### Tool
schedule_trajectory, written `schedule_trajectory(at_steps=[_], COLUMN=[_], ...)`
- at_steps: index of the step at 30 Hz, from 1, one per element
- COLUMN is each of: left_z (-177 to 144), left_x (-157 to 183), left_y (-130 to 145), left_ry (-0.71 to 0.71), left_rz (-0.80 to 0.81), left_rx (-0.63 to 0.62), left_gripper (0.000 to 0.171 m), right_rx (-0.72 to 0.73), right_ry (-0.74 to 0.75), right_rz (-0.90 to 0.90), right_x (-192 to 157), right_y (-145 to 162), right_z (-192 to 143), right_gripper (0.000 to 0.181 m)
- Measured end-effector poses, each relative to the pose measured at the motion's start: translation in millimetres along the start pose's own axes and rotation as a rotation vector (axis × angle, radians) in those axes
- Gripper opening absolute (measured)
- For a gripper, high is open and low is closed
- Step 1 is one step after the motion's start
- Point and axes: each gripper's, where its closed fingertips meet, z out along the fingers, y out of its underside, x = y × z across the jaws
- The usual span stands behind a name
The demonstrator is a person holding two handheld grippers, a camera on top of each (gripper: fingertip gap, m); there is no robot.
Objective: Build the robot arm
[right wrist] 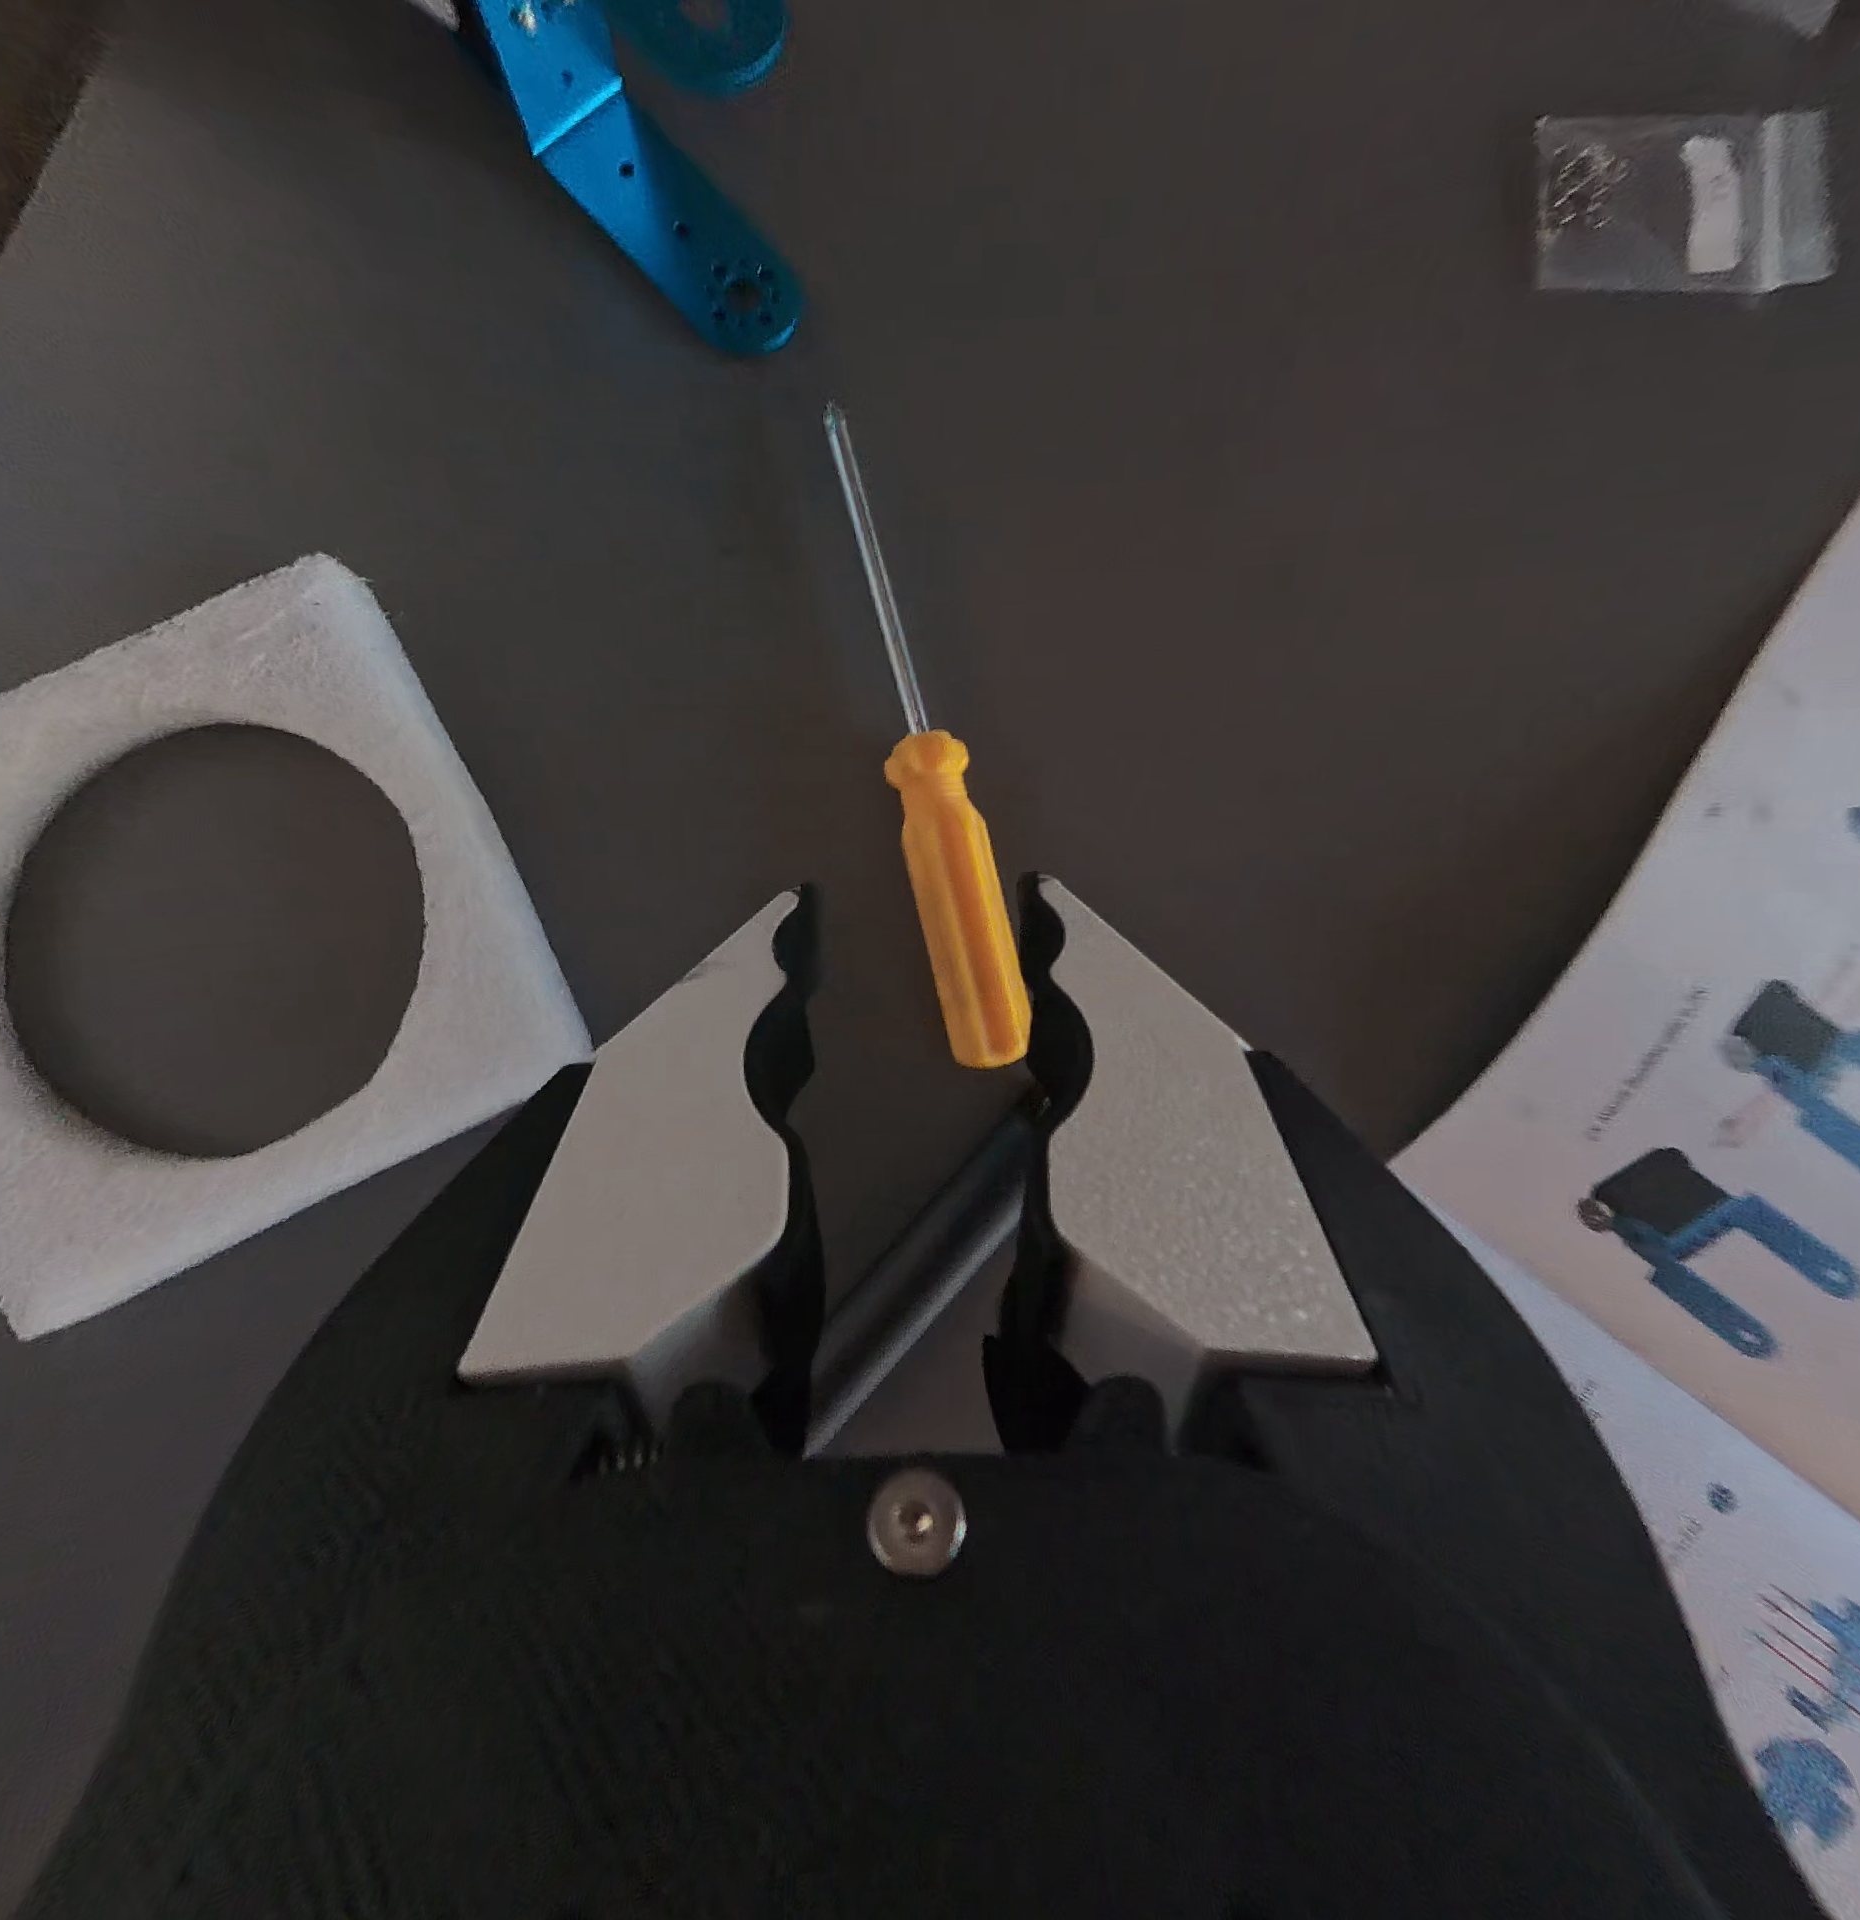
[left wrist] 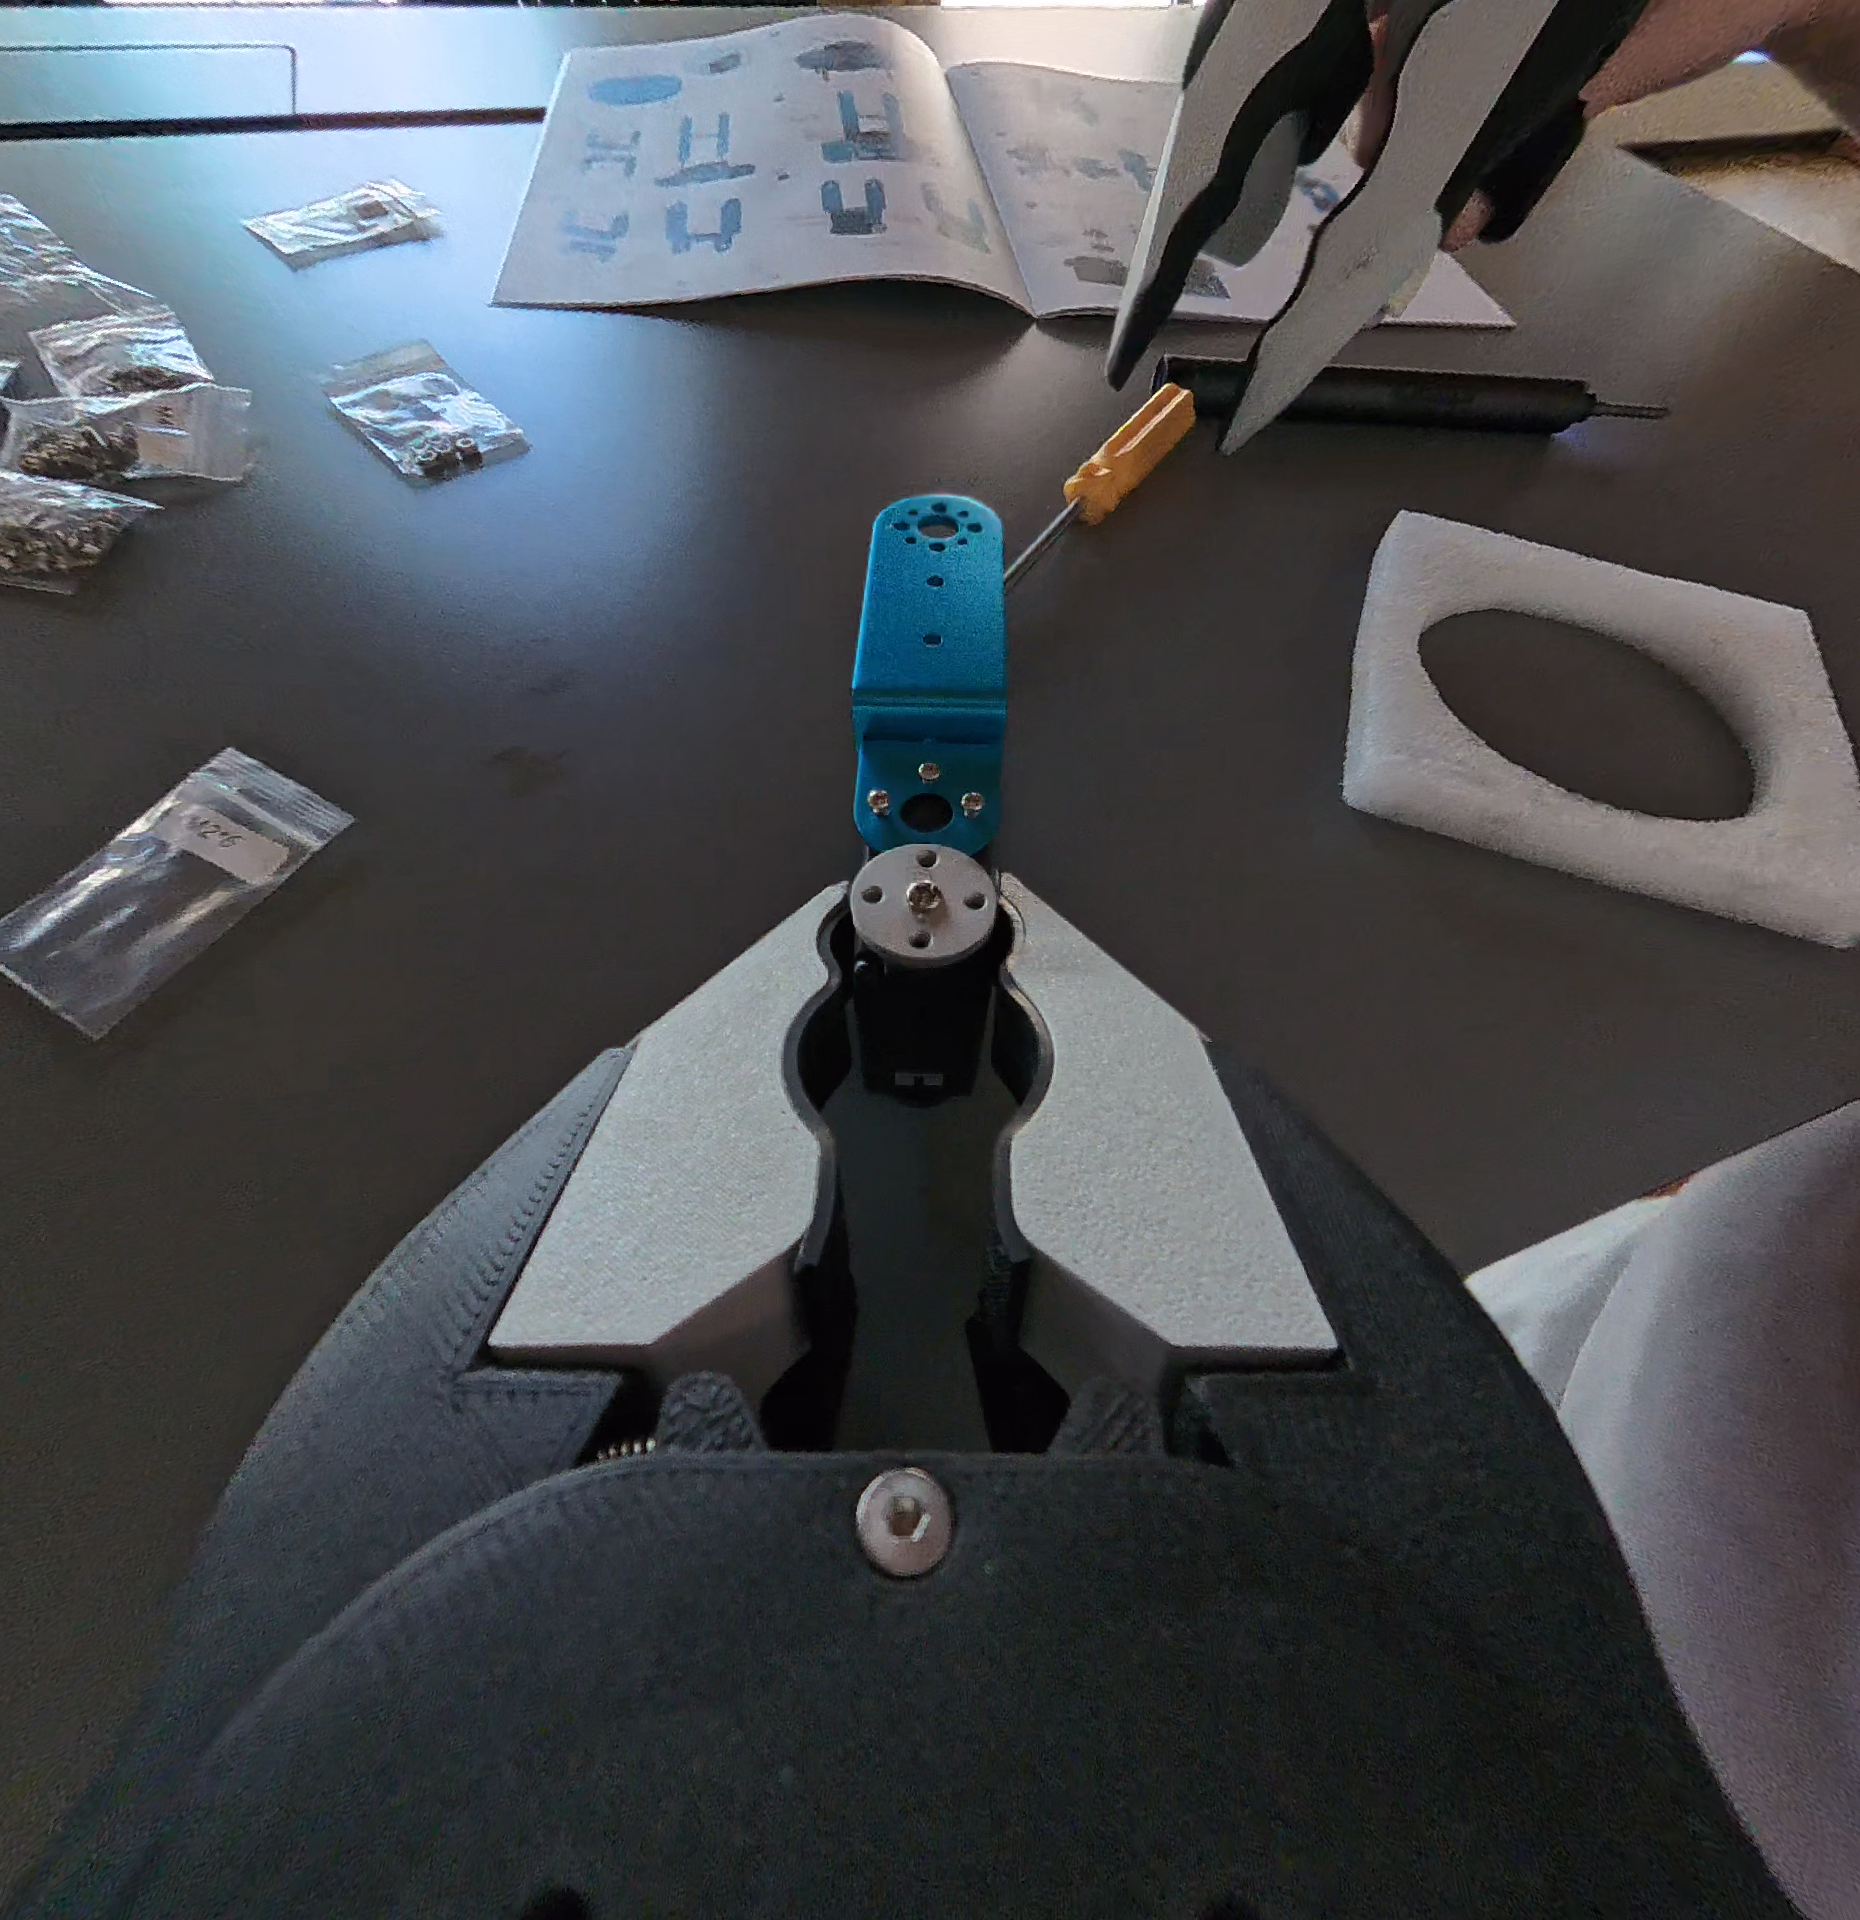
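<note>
Gripping a black servo [left wrist: 910,1029] bearing a blue bracket [left wrist: 931,665], the left gripper [left wrist: 921,914] is clamped; the right gripper [right wrist: 915,894], fingers apart, straddles the untouched yellow screwdriver [right wrist: 957,904] on the surface [right wrist: 1321,520].

The tabletop [left wrist: 614,665] is dark, smooth and matt. At frame centre, the bracket [left wrist: 931,623] is blue metal with a satin finish; below it, the disc [left wrist: 921,906] is bare brushed metal. The screwdriver [right wrist: 957,904] has a ribbed orange plastic handle and a polished metal shaft. At right, the foam pad [left wrist: 1591,582] is white and coarse. At left, the bags [left wrist: 157,894] are clear glossy plastic. The left hand-held gripper [left wrist: 921,904] shows ridged black plastic with grainy grey facings.
</note>
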Motion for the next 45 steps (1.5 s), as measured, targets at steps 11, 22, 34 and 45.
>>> schedule_trajectory(at_steps=[11,22,34,45], left_z=[-10.2,-37.8,56.3,27.8], left_x=[-16.4,-6.7,100.3,134.7], left_y=[1.6,-85.7,-112.8,-132.0], left_ry=[-0.069,-0.003,0.201,0.468], left_rz=[0.101,0.095,0.965,0.683], left_rx=[-0.071,0.102,-0.114,-0.001], left_gripper=[0.021,0.055,0.018,0.017], right_rx=[0.072,0.115,0.110,0.711], right_ry=[-0.022,0.621,0.546,0.137], right_rz=[0.043,-0.365,-0.355,-0.058], right_x=[6.4,-26.9,-76.2,-104.0], right_y=[10.2,-45.3,-73.9,-97.1], right_z=[5.2,-80.9,-82.4,-116.9], right_gripper=[0.019,0.018,0.018,0.053])
